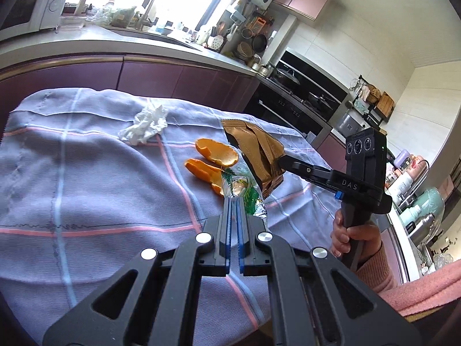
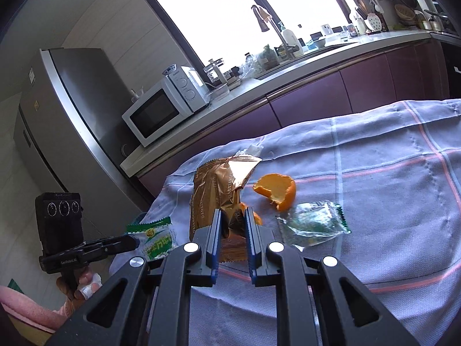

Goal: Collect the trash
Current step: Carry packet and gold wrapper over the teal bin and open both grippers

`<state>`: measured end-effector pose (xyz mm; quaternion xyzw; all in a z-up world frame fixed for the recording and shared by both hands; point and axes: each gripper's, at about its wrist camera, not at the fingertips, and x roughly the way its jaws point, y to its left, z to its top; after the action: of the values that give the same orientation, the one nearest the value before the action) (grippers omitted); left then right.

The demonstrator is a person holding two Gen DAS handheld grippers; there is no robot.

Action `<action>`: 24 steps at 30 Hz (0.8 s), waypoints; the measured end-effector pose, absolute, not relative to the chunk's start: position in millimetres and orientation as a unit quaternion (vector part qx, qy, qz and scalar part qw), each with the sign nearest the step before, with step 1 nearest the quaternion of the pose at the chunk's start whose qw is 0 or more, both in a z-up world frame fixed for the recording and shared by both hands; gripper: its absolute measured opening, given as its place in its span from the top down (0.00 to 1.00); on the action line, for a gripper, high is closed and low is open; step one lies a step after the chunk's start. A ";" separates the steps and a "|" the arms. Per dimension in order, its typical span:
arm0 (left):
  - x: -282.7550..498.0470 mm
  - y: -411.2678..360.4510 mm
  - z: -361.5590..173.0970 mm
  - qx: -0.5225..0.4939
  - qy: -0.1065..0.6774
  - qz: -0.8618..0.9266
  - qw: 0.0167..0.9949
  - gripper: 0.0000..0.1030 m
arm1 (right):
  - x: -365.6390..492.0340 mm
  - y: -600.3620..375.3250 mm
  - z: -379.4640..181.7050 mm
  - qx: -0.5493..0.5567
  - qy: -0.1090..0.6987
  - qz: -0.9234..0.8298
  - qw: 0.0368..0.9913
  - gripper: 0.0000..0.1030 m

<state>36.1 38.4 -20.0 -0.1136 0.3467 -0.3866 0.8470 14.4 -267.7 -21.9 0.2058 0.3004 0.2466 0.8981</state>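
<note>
Left claw: the left claw (image 1: pixel 234 199) is clenched on a green wrapper (image 1: pixel 236 186), pinched at the tips, just above the cloth (image 1: pixel 86 158).
Right claw: the right claw (image 2: pixel 234 212) is grasping a brown wrapper (image 2: pixel 213 193), which stands up between its fingers.
Trash left: two bits of peel (image 1: pixel 216 150), a tissue (image 1: pixel 147 127) and a second wrapper (image 2: pixel 314 225) lie on the cloth.
Bin: no bin shows in either view, so I cannot tell where the trash should go.
Do it well: I think both claws should stay tight, because thin wrappers slip easily. Lift them clear of the peel so nothing gets dragged along. Keep the two claws apart so the wrappers do not tangle.
Watch out: the green wrapper is held only by a corner and could slide out.
Only the left view shows: the whole tissue, both bits of peel, and the hand (image 1: pixel 354 238) on the right claw's handle.
Only the right view shows: the second wrapper lying by itself near the peel. In the left view I cannot tell it from the held one.
</note>
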 end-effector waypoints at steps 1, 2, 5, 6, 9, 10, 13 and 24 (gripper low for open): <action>35.6 46.9 -18.6 -0.119 0.344 -0.380 0.850 0.96 | 16.3 -262.6 -21.2 0.204 0.301 0.252 0.897 0.86; 34.7 53.9 -17.1 -0.125 0.341 -0.374 0.853 0.96 | 18.1 -257.1 -20.3 0.202 0.302 0.257 0.895 0.86; 31.1 73.3 -11.6 -0.138 0.332 -0.357 0.862 0.96 | 24.2 -242.6 -17.6 0.198 0.304 0.271 0.892 0.86; 30.1 80.0 -10.5 -0.141 0.330 -0.351 0.865 0.96 | 26.2 -237.3 -16.3 0.196 0.304 0.276 0.891 0.86; 26.8 99.5 -5.9 -0.151 0.322 -0.334 0.873 0.96 | 31.8 -223.3 -13.3 0.188 0.306 0.289 0.888 0.86; 25.3 106.2 -4.5 -0.153 0.319 -0.328 0.876 0.96 | 33.6 -218.1 -12.4 0.185 0.306 0.293 0.887 0.86; 19.8 125.0 -1.4 -0.161 0.313 -0.311 0.883 0.96 | 39.4 -203.1 -10.7 0.178 0.310 0.305 0.883 0.86; -0.8 186.1 13.2 -0.182 0.290 -0.240 0.908 0.96 | 58.4 -146.2 -4.7 0.154 0.325 0.360 0.861 0.86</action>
<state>-0.8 186.1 13.2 -0.1824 0.2904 -0.2398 0.9083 58.4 -146.2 -4.7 0.1541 0.3251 0.3597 0.8609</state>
